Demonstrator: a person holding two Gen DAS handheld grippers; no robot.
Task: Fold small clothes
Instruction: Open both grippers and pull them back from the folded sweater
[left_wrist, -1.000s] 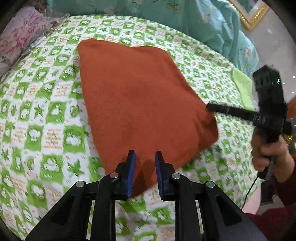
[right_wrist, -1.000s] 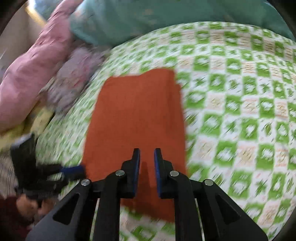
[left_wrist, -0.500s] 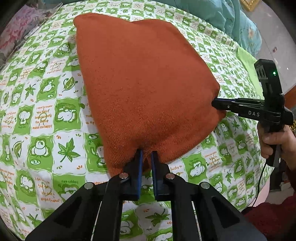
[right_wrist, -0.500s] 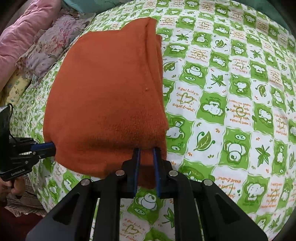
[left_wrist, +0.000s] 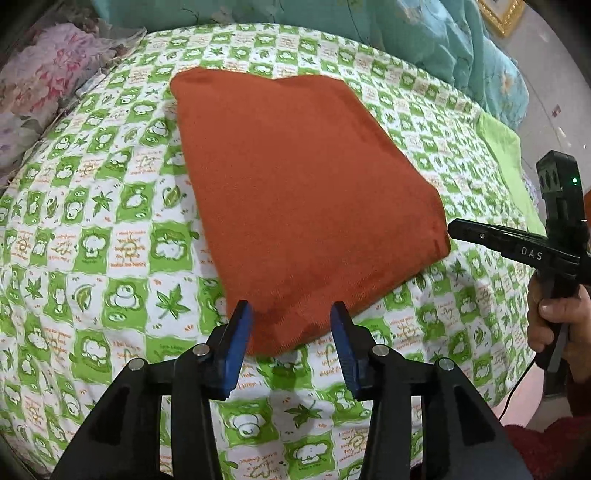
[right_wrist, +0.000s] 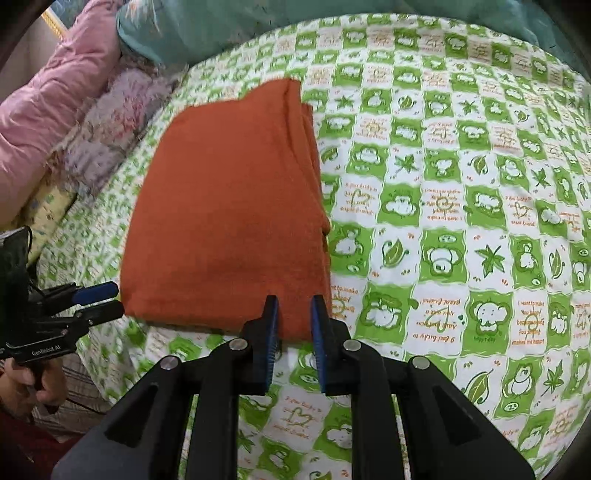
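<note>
A folded rust-orange knit garment (left_wrist: 295, 192) lies flat on the green-and-white checked bedspread (left_wrist: 92, 229); it also shows in the right wrist view (right_wrist: 229, 221). My left gripper (left_wrist: 291, 321) is open, its blue pads either side of the garment's near corner, holding nothing. My right gripper (right_wrist: 293, 314) is open with a narrower gap, just short of the garment's near edge, empty. In the left wrist view the right gripper (left_wrist: 458, 230) sits just off the garment's right corner. In the right wrist view the left gripper (right_wrist: 110, 299) is at the garment's left corner.
A teal quilt (left_wrist: 369, 33) lies along the far side of the bed. Floral and pink bedding (right_wrist: 55, 122) is piled at one end. A light green cloth (left_wrist: 502, 147) lies at the bed's right edge. The bed edge runs just below both grippers.
Both grippers were shut on the garment's near edge half a second ago; now both have opened and drawn back a little. The garment lies flat.
</note>
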